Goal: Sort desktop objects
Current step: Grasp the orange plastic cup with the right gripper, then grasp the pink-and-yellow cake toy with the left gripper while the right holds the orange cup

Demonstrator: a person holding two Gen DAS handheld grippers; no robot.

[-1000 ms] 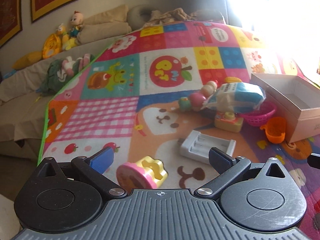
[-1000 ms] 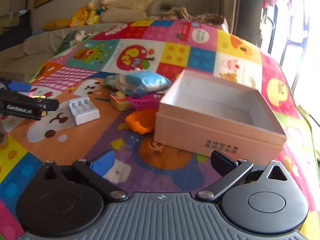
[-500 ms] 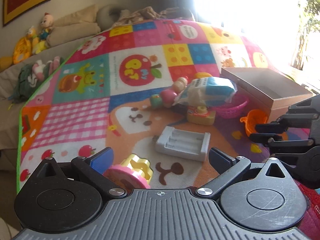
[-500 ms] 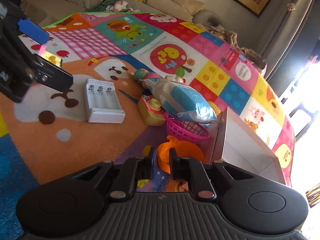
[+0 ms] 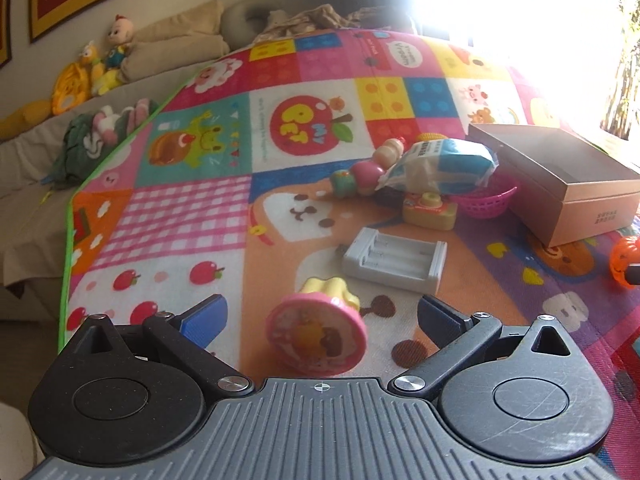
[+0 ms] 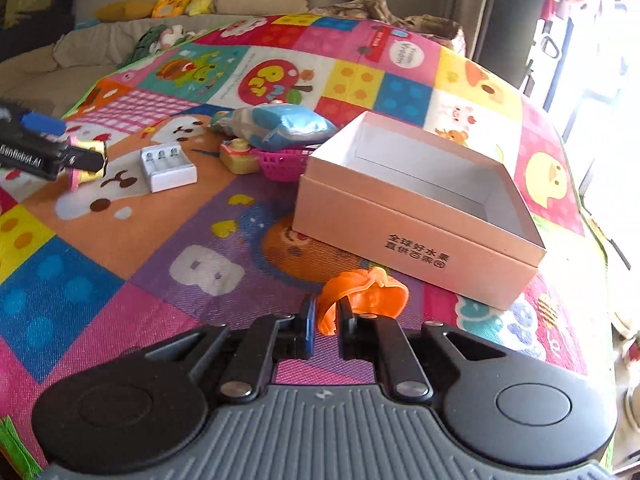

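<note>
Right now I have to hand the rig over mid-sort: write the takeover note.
Right gripper: jaws opening slightly, orange toy cup between them by its rim, near the open pink box.
Left gripper: open, straddling the pink-and-yellow toy stamp, not gripping.
On the mat: white battery charger, yellow toy camera, tissue pack on the pink basket, bead toy.
Done: nothing visible inside the box.
Left: everything, cup first.

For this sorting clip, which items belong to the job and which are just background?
Job: orange toy in the right gripper, whose jaws are opening; pink stamp toy between the left gripper fingers; cardboard box; battery charger.
Background: plush toys; cushions.
</note>
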